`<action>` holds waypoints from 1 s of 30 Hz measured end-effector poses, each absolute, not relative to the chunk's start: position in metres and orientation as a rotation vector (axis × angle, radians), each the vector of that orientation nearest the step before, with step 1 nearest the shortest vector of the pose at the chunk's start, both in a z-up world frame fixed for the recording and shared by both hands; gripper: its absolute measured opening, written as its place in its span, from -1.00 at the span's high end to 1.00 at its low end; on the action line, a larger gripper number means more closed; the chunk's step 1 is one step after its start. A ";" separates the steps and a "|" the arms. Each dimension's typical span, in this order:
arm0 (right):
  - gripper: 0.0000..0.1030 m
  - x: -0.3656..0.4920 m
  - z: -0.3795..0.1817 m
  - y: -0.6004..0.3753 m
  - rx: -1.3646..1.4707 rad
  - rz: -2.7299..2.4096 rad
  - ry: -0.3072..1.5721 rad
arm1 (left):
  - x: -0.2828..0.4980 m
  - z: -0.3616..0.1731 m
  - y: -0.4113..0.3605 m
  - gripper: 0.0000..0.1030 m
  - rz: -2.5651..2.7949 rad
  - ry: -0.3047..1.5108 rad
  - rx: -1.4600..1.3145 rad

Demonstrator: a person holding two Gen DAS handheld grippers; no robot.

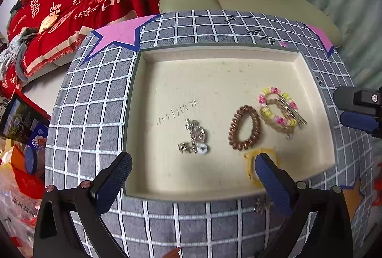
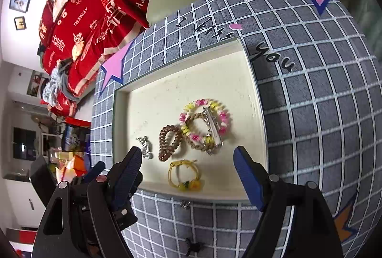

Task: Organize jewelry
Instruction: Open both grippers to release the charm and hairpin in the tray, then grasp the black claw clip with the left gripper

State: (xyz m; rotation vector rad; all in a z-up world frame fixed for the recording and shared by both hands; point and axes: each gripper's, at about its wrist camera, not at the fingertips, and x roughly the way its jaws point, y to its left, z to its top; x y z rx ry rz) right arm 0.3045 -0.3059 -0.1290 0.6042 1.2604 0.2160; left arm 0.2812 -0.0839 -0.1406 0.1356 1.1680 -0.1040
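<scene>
A cream tray [image 1: 143,115] [image 2: 253,95] sits on a grey checked cloth. In it lie a silver brooch cluster [image 1: 194,137] [image 2: 145,146], a brown spiral hair tie [image 1: 244,128] [image 2: 169,142], a pink and yellow beaded bracelet with a braided band and a metal clip [image 1: 279,110] [image 2: 206,124], and a yellow cord bracelet [image 1: 250,166] [image 2: 183,177]. My left gripper [image 1: 193,169] is open over the tray's near edge, its right finger over the yellow bracelet. My right gripper [image 2: 188,162] is open, empty, above the yellow bracelet.
A small silver piece [image 1: 261,205] [image 2: 185,204] lies on the cloth just outside the tray's near edge. A dark clip [image 2: 194,246] lies nearer me. A red-covered sofa [image 1: 71,7] and a cream armchair [image 1: 238,0] stand behind the table. Clutter sits at the left.
</scene>
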 end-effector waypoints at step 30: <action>-0.99 0.202 -0.144 -0.286 0.572 0.184 1.385 | 0.153 -0.155 -0.053 -1.00 -0.147 1.241 0.102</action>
